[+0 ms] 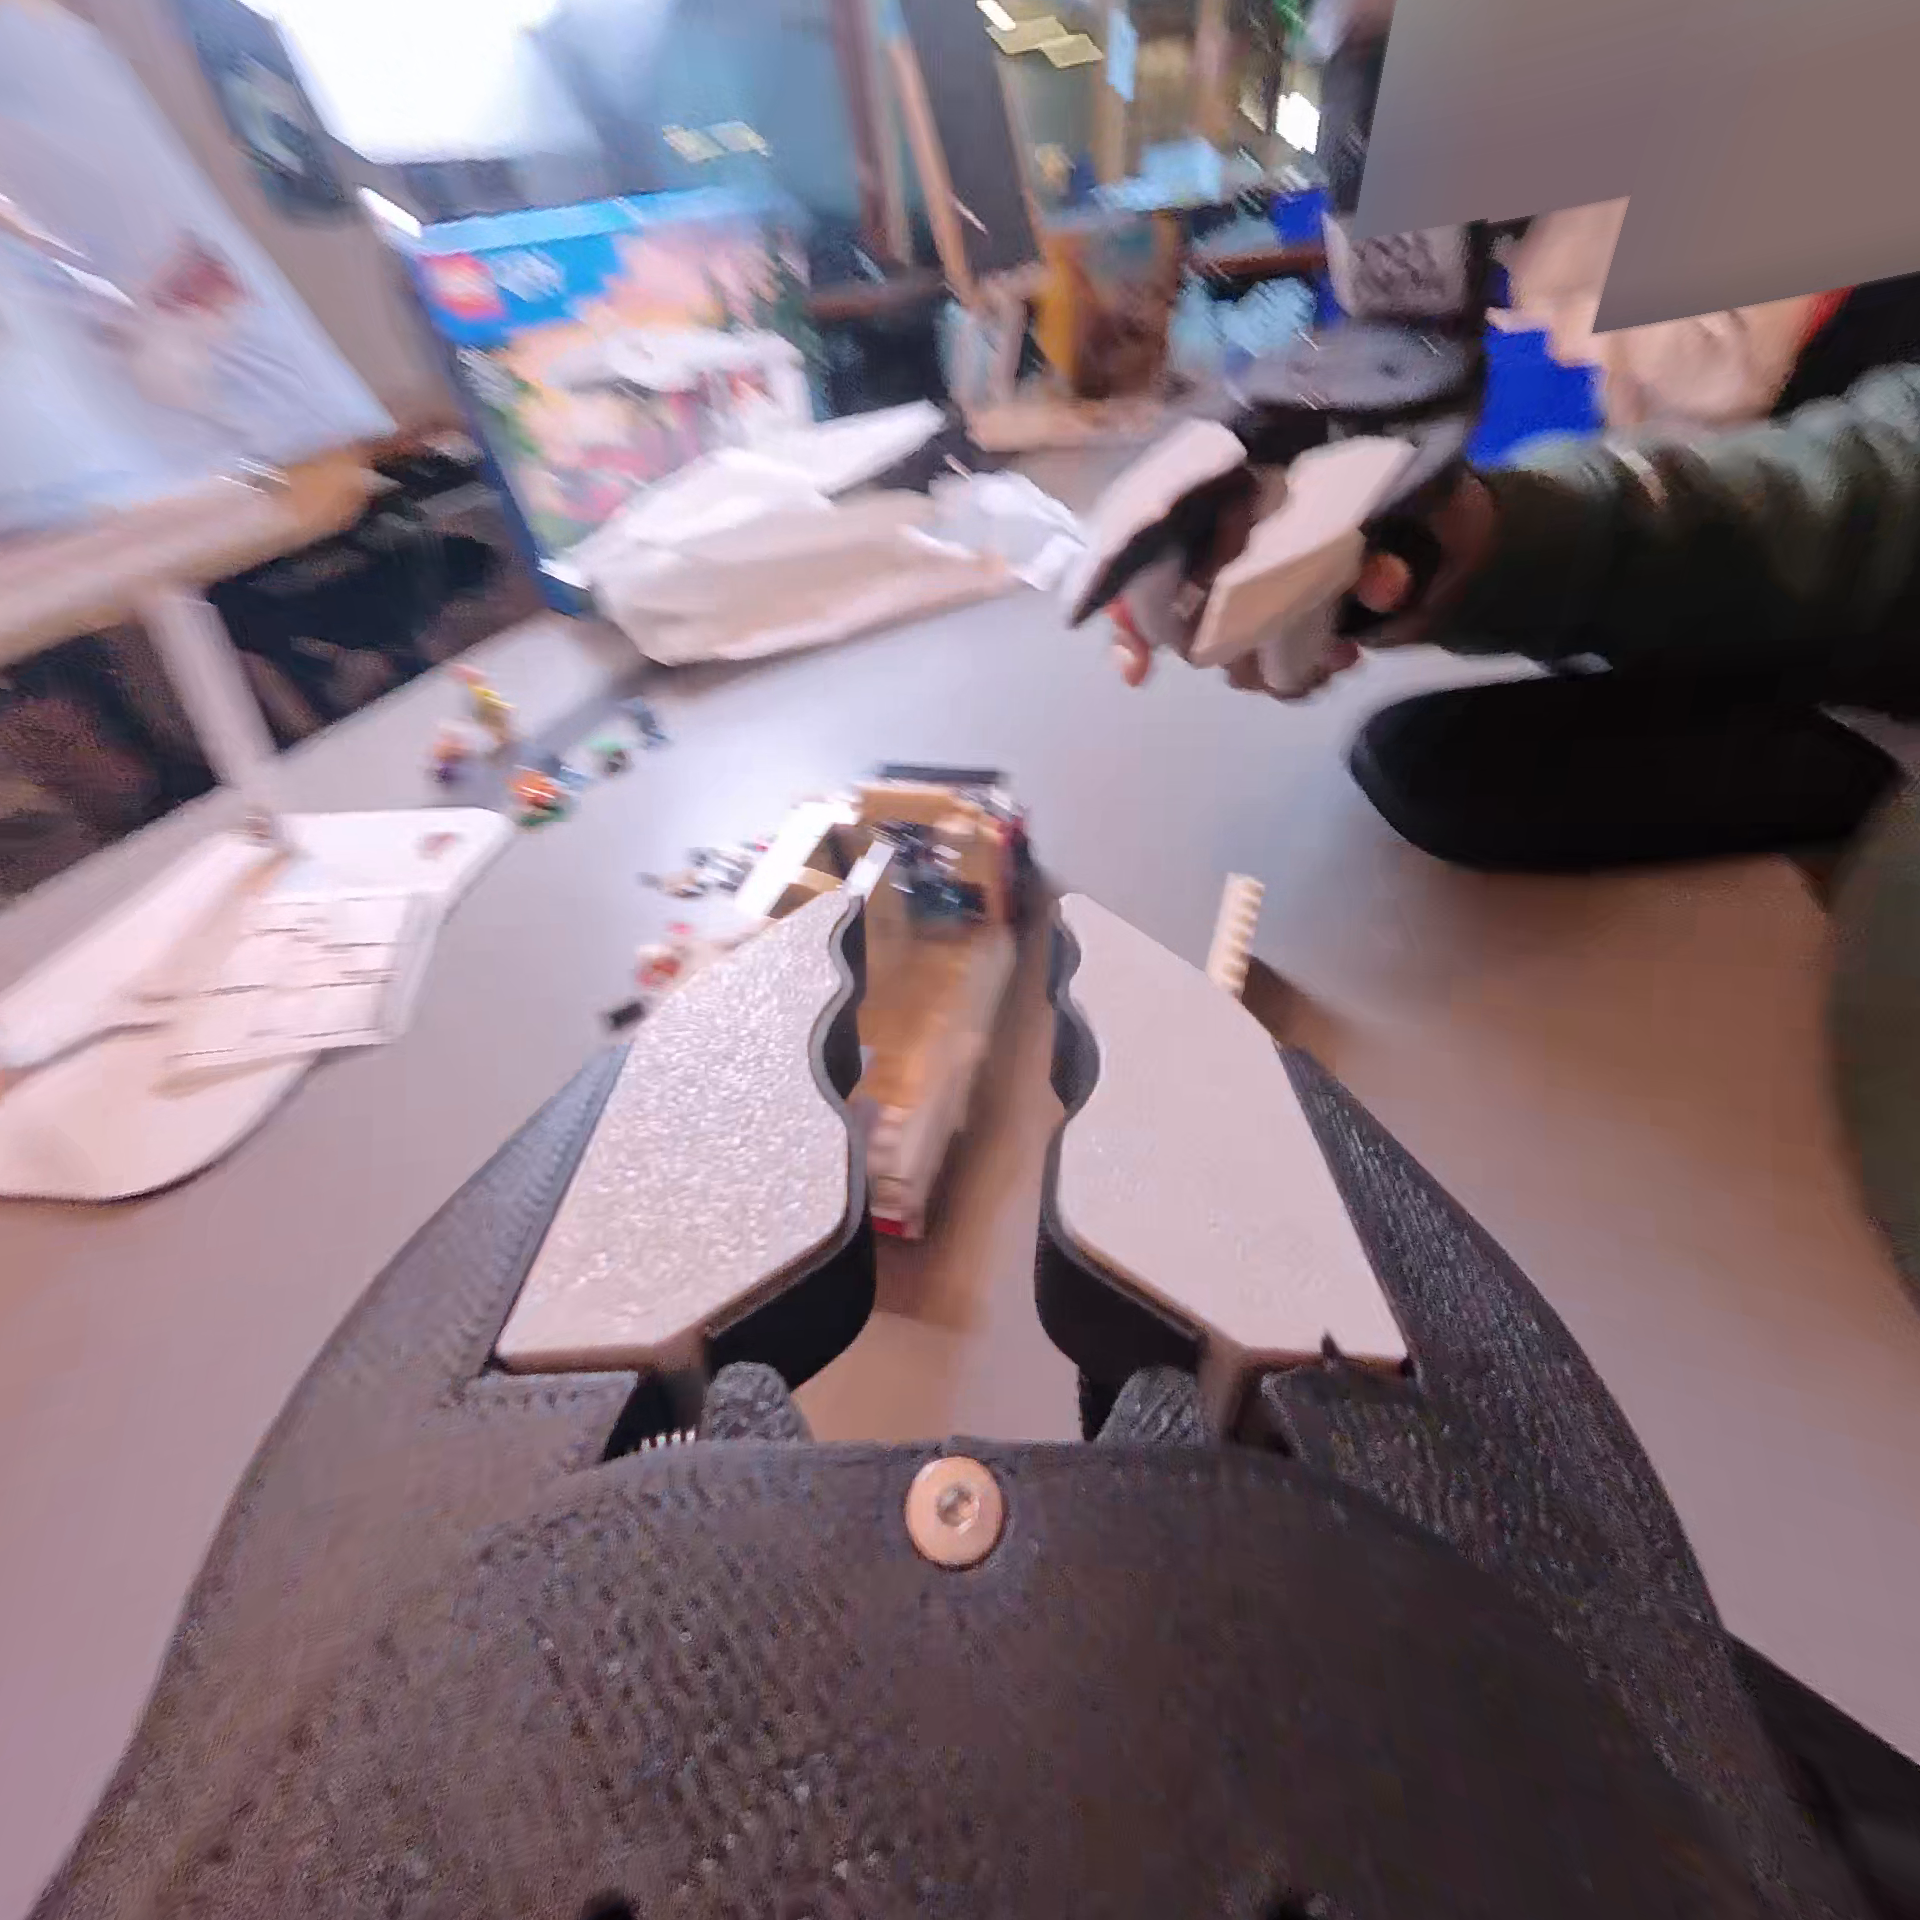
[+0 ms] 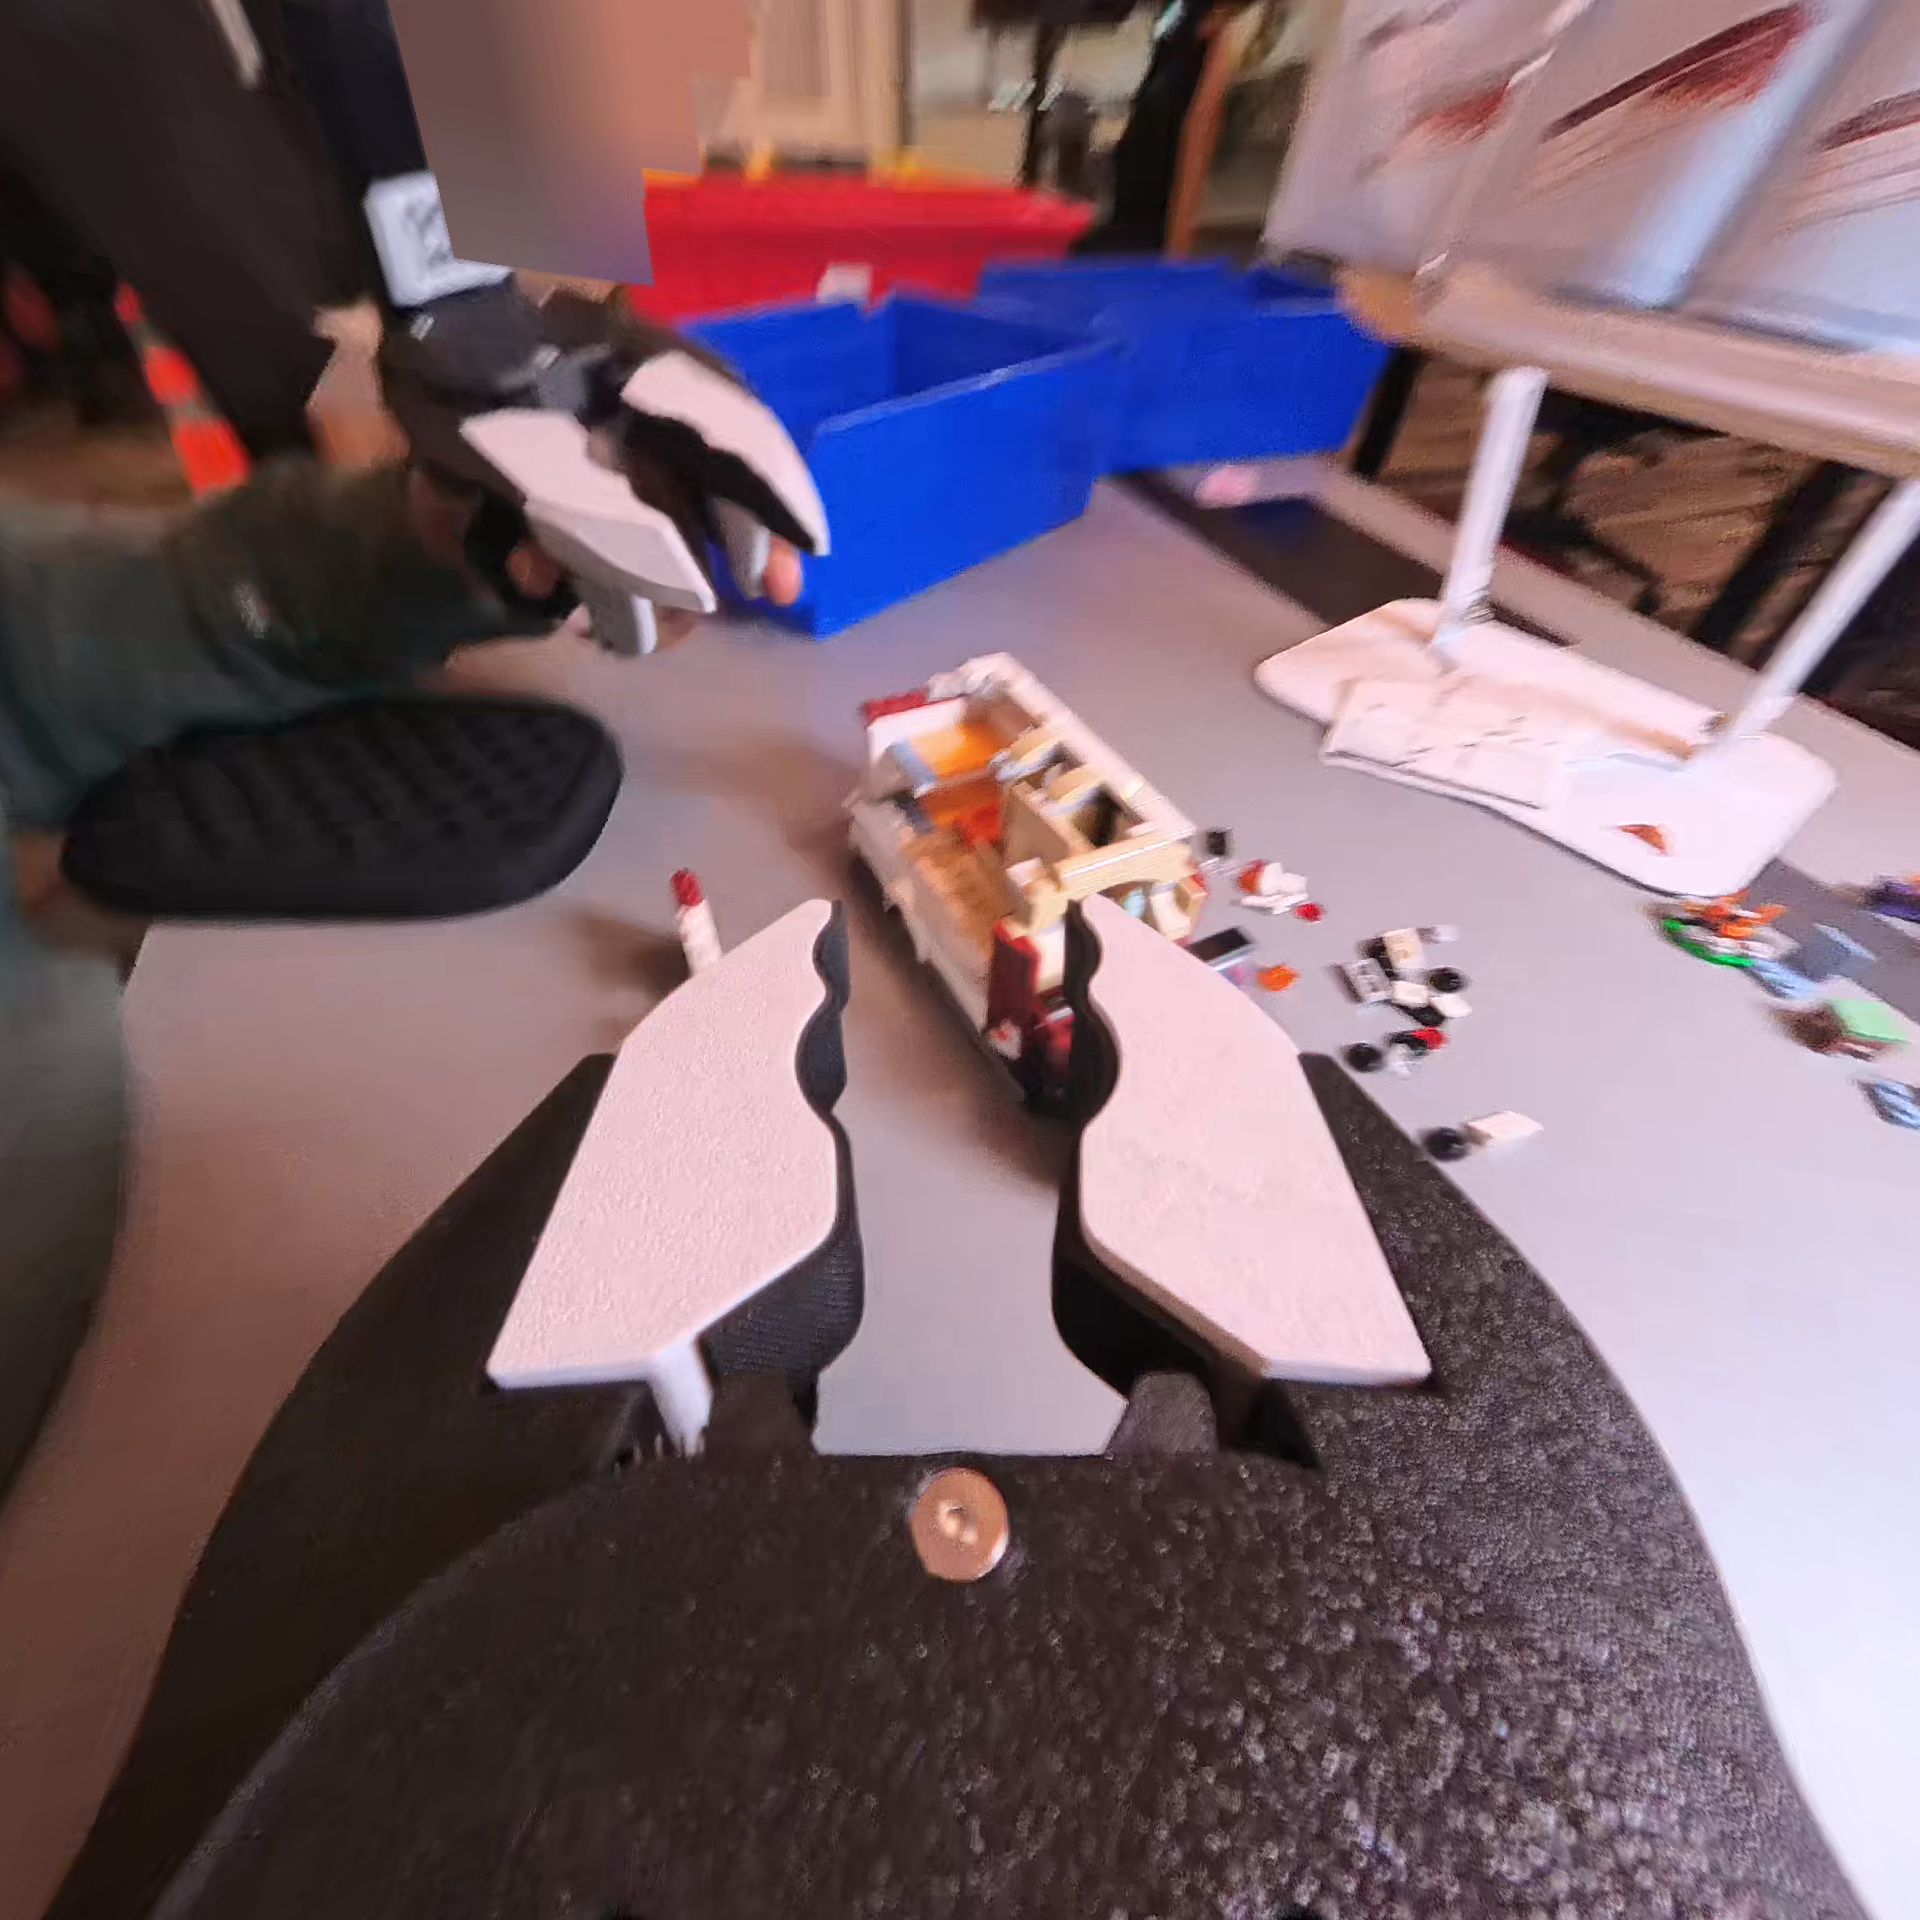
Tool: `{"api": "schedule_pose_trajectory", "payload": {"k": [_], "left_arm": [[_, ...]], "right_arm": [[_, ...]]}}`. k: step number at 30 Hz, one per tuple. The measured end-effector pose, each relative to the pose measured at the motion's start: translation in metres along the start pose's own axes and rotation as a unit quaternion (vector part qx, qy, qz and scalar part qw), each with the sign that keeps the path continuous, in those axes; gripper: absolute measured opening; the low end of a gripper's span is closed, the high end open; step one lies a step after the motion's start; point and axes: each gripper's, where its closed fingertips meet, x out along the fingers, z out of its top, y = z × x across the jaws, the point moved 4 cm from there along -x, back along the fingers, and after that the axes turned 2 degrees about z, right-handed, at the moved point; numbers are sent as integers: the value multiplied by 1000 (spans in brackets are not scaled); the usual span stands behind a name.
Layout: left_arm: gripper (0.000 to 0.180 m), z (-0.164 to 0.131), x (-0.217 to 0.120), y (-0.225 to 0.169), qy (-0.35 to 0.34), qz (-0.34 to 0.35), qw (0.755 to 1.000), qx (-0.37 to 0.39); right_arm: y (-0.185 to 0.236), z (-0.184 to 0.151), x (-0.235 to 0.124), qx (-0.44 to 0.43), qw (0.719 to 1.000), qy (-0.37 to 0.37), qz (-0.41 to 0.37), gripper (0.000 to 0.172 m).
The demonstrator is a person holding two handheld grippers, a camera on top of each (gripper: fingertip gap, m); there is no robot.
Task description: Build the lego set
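Your half-built brick van (image 2: 1023, 831) sits mid-table (image 2: 1558, 1299), with both your claws above it. Your right gripper (image 2: 961, 925) and left gripper (image 1: 956, 914) are each partly open with nothing in them. Loose bricks (image 2: 1403, 987) lie beside the van, a black pad (image 2: 343, 800) farther off.

I see a grey desk (image 2: 935, 1226) carrying a part-built toy brick vehicle (image 2: 1029, 831) at frame centre. Loose small brick pieces (image 2: 1403, 987) lie scattered to its right. A white stand base (image 2: 1714, 821) with paper sheets (image 2: 1455, 727) sits upper right. A black padded cushion (image 2: 343, 800) rests at left; a blue bin (image 2: 935, 457) stands beyond.
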Motion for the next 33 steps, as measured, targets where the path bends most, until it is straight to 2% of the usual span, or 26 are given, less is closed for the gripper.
{"api": "schedule_pose_trajectory", "payload": {"k": [2,4,8,9,12,14,17,19,22,25,28,31,33], "left_arm": [[21,12,-16,19,-43,79,996,13],[0,24,-39,38,-87,164,982,29],[0,35,-94,73,-146,311,939,5],[0,33,-110,82,-147,350,925,3],[0,25,-158,110,-86,460,883,19],[0,17,-183,130,2,482,876,15],[7,-8,-196,154,165,409,897,-22],[11,-33,-192,162,283,320,903,-42],[19,-73,-188,171,444,215,869,-32],[26,-99,-182,173,522,129,843,-30],[28,-117,-178,173,557,76,826,-36],[30,-131,-178,175,591,49,805,-36],[26,-132,-175,177,589,45,805,-44]], "right_arm": [[-14,6,-11,12,997,-48,-52,39],[-27,9,-21,16,992,-77,-99,29],[-47,12,-39,28,980,-109,-163,1],[-50,13,-44,30,977,-119,-176,0],[-58,15,-55,30,970,-135,-202,0],[-61,13,-58,30,968,-137,-208,0],[-62,8,-56,33,970,-131,-202,0],[-63,5,-55,34,972,-125,-195,0],[-63,2,-52,34,975,-119,-186,0],[-62,0,-50,28,976,-112,-184,0],[-63,0,-52,23,975,-111,-189,0],[-65,-1,-53,27,974,-106,-198,2],[-67,-3,-53,32,974,-105,-197,4]]}}
